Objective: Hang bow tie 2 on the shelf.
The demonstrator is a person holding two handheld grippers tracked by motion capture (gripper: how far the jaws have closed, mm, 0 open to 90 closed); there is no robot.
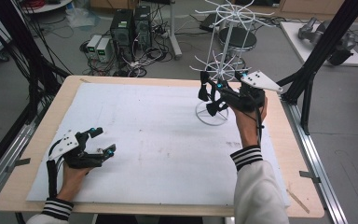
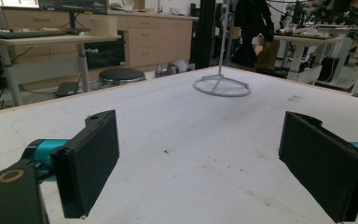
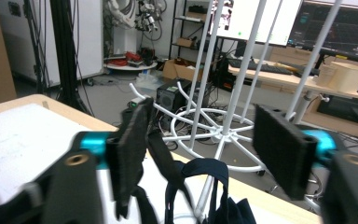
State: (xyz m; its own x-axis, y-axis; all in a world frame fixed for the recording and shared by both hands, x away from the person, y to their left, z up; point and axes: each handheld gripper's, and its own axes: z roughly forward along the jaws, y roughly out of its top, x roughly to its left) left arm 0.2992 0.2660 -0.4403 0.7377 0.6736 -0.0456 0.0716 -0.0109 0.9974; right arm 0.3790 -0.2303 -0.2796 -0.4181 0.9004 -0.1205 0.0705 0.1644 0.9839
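Observation:
A white wire hanging rack stands on its ring base at the far right of the white-covered table. My right gripper is raised beside the rack's lower arms, with its jaws apart. In the right gripper view, a dark navy strapped cloth item hangs low between the pads of that gripper, in front of the rack's rods; the right pad is clear of it. My left gripper rests at the near left, open, and nothing lies between the pads of this gripper. The rack's base shows far off.
Computer towers and cables sit on the floor beyond the table. A black stool stands behind the rack. Black frame posts rise at the right, close to the table's far right corner.

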